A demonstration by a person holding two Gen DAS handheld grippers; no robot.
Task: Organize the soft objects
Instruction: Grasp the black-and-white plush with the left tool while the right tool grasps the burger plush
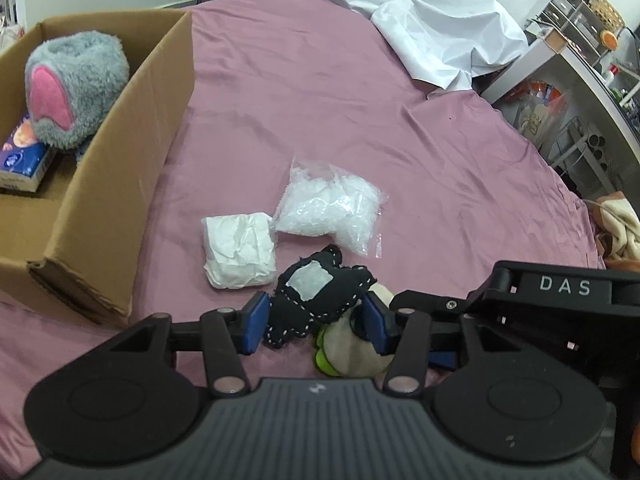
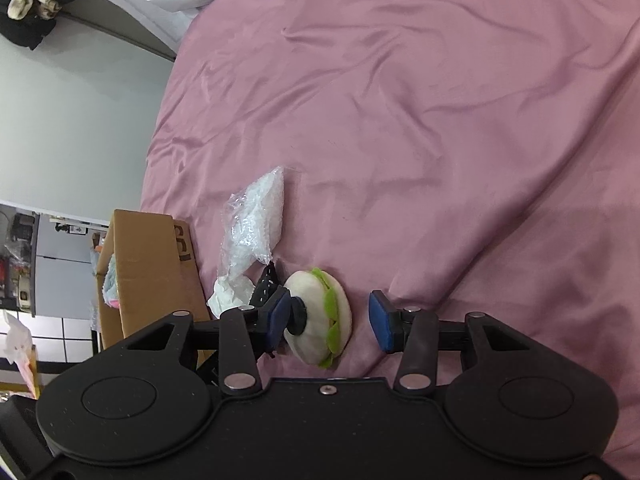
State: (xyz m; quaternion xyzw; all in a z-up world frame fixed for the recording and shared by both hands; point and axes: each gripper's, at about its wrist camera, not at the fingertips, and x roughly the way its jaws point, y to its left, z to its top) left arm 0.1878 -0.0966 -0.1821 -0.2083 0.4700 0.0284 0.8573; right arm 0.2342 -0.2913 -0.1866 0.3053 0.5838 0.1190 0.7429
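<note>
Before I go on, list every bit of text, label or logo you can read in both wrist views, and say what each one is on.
"DAS": white letters on the right gripper body, seen in the left wrist view.
Tissue pack in the cardboard box: printed artwork and a round logo, too blurred to read.
Cardboard box outer wall, right wrist view: dark print, partly cut off, not legible.
Left gripper body: small emblem, no readable letters.

Bedroom with a pink-sheeted bed

The pink sheet (image 1: 320,100) spreads ahead of the tongs; rumpled white bedding (image 1: 420,20) lies at its far end, a cluttered shelf unit (image 1: 576,12) far right, pale wall (image 2: 72,120) left.
</note>
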